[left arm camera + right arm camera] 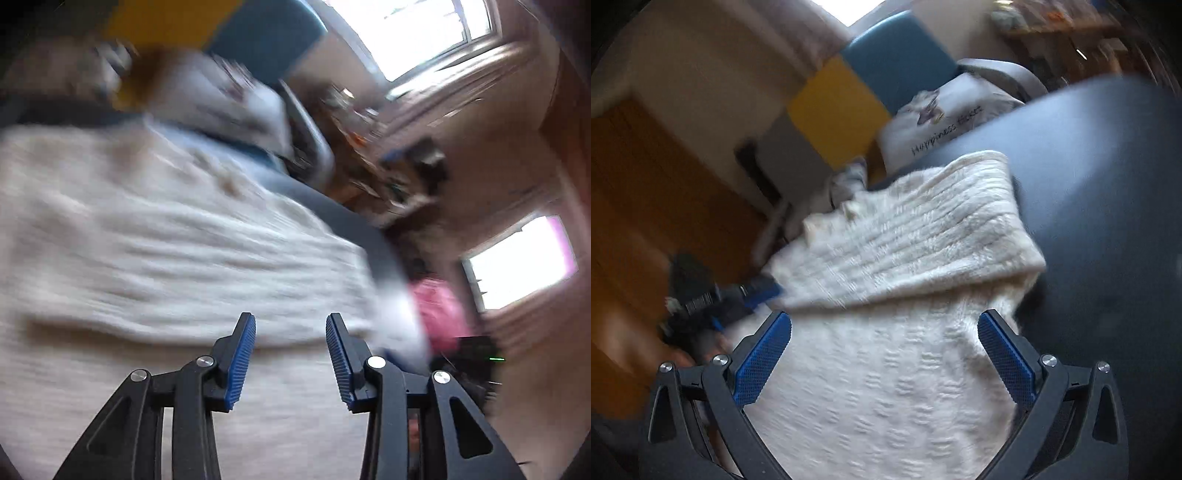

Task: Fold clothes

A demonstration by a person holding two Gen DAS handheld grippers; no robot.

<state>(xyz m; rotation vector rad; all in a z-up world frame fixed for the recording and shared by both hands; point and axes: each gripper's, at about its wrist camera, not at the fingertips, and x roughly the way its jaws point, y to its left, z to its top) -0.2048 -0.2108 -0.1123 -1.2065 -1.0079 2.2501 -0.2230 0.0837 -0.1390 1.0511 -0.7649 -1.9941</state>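
The left gripper (290, 319) has its jaws standing apart with nothing between the blue pads; the cream knitted sweater (166, 240) lies under and beyond them, filling the left and middle of this blurred view. The right gripper (884, 325) has its jaws spread wider still, also holding nothing, and the same sweater (897, 295) passes below and ahead of the gap.

Only the right wrist view shows the sweater's shape: one part is folded over, its thick edge running across just beyond the jaw tips, and the whole garment rests on a dark blue bench (1108, 184) that extends to the right of the jaws. It alone shows the left gripper (738, 295) at the sweater's edge, left of the jaws.

Farther off, both views catch a white printed fabric (953, 118) and a blue and yellow panel (897, 62).

Only the left wrist view shows something pink (439, 310) right of the jaws, and two bright windows (517, 262) beyond.
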